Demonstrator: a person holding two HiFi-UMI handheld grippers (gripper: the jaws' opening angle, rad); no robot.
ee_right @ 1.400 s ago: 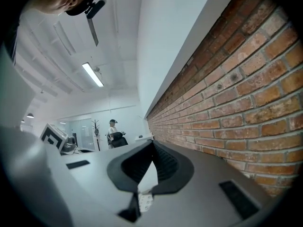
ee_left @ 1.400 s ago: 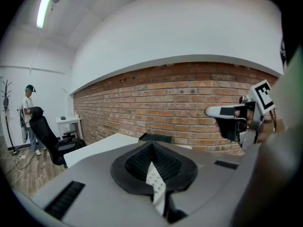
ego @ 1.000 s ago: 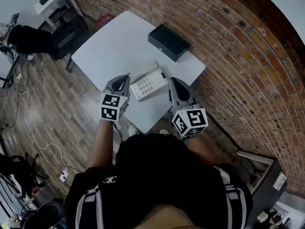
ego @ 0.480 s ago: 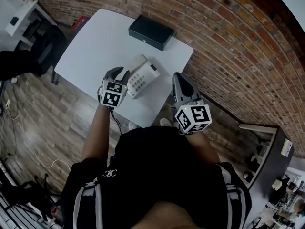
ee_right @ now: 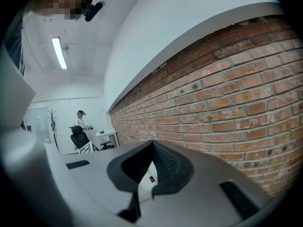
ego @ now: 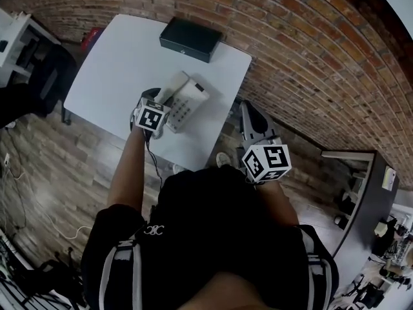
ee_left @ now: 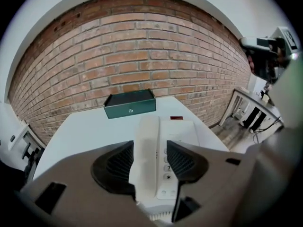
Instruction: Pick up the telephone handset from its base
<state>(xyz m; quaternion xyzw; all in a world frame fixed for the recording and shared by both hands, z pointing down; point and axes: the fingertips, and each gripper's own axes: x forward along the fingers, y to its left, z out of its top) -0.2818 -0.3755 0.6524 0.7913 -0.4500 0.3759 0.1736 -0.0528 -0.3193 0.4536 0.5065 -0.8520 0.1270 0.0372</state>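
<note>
A white telephone [ego: 187,103] lies on the white table [ego: 116,63], with its handset [ego: 170,88] resting along the base's left side. My left gripper [ego: 157,102] points down at the near end of the phone. In the left gripper view the handset [ee_left: 146,150] runs between the jaws of the left gripper [ee_left: 150,145], which are opening. A gap shows beside the right pad [ee_left: 182,159]. The keypad [ee_left: 168,169] shows beside it. My right gripper [ego: 249,112] hangs beyond the table's right edge, near the brick wall. In its own view the right gripper [ee_right: 151,144] has tips that meet, with nothing held.
A dark green box [ego: 191,39] [ee_left: 130,104] sits at the table's far edge against the brick wall [ego: 303,57]. A dark chair [ego: 39,76] stands left of the table. A small desk [ee_left: 246,103] stands at right. A person [ee_right: 80,119] sits far off.
My left gripper has dropped forward onto the phone and its jaws have opened around the handset. My right gripper has drifted right, off the table's edge.
</note>
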